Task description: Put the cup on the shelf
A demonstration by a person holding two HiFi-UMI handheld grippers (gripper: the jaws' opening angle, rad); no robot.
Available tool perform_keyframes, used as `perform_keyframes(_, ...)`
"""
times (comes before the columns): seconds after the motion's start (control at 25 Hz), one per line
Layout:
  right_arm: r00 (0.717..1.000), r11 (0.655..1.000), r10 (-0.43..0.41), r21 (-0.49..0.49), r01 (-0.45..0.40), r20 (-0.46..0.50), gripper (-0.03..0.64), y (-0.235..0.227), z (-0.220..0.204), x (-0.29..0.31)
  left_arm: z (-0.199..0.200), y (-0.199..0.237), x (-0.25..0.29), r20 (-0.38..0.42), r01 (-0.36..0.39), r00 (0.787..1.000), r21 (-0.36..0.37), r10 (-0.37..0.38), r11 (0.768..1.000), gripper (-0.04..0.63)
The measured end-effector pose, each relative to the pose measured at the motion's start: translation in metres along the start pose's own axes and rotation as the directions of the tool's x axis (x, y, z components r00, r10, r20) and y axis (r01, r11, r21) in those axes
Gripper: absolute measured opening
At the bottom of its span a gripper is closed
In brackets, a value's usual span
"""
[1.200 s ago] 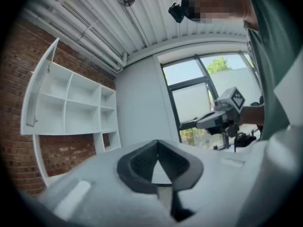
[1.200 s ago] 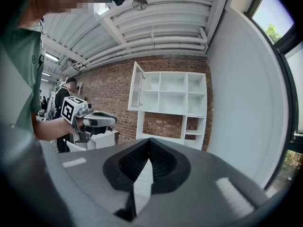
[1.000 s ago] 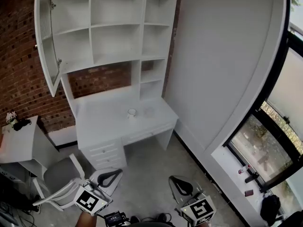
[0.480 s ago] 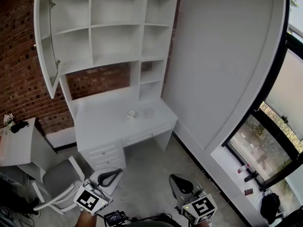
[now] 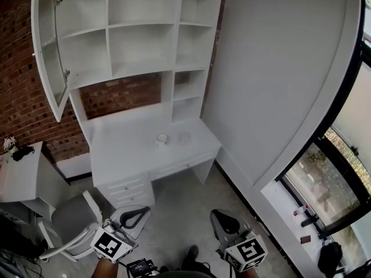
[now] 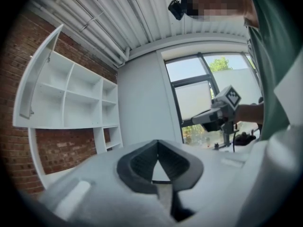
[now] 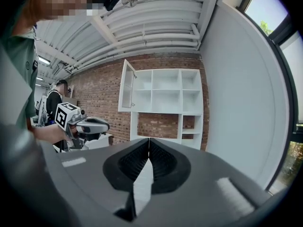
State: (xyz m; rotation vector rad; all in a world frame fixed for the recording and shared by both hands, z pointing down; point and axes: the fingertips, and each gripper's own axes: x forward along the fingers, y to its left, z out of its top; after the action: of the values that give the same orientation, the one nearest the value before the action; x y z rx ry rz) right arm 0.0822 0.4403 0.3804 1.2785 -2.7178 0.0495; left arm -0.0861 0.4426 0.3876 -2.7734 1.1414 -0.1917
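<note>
Cup (image 5: 162, 138) stands on desk (image 5: 124, 152)

Hand-held gripper (image 6: 157, 145), jaws pressed together, faces the white shelf (image 6: 71, 98).

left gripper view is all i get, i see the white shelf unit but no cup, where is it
Observer: The cup stands upright about mid-desk on the white desk, below the shelf unit.
Operator: are the right tongs holding anything
Observer: No. The right gripper view shows the right gripper shut, with nothing between its tongs.
Operator: anything on the floor on my side
Observer: A grey chair stands at the desk's left front, next to the left gripper in the head view.
</note>
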Motion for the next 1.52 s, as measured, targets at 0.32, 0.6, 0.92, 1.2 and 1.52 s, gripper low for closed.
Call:
perform_keyframes(0.32,0.998,0.998,0.057,0.025,-0.057,-0.005,0.008,-0.067,-0.009,0.054,-0.011,0.038,0.065,-0.053,-0.052,0.997,-0.001,0.052,0.999,0.002)
perform_keyframes(0.6,0.993,0.993,0.114,0.037,-0.114,0.008,0.008,-0.135,-0.006,0.094,-0.008,0.062,0.139,-0.068,-0.09,0.994,-0.003,0.089,0.996,0.002)
perform_keyframes(0.92,0.983,0.983,0.183,0.03,-0.183,0.015,0.008,-0.203,-0.012,0.122,-0.011,0.081,0.205,-0.098,-0.152,0.983,0.028,0.154,0.988,0.002)
perform_keyframes(1.2,0.98,0.978,0.199,0.054,-0.199,0.018,0.008,-0.236,-0.015,0.142,-0.014,0.097,0.242,-0.126,-0.155,0.979,0.031,0.158,0.987,0.002)
perform_keyframes(1.52,0.99,0.986,0.144,0.089,-0.143,0.0,0.008,-0.273,-0.021,0.178,-0.032,0.135,0.287,-0.141,-0.097,0.985,0.009,0.097,0.995,0.002)
